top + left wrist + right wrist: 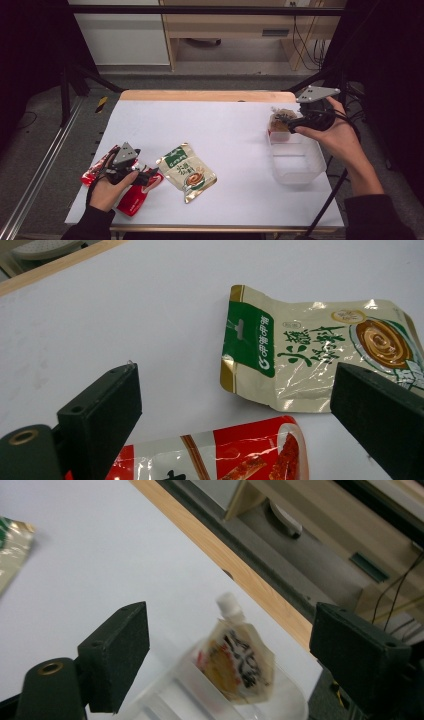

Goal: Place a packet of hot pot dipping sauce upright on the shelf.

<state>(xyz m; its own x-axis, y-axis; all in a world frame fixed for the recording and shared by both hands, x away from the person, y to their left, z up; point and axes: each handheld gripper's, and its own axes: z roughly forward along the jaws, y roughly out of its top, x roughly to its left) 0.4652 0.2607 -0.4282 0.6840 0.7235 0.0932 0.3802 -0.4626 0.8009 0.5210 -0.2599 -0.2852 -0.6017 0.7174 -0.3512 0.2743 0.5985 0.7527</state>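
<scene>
We see two hand-held grippers: left gripper lower left, right gripper upper right, both black-bodied with a grey three-cornered plate on top showing small dark holes. Black cable trails from each. Jaws are blocky matte black pads; a brass-ringed hole sits bottom left in both gripper views. Dark sleeves at both wrists.
</scene>
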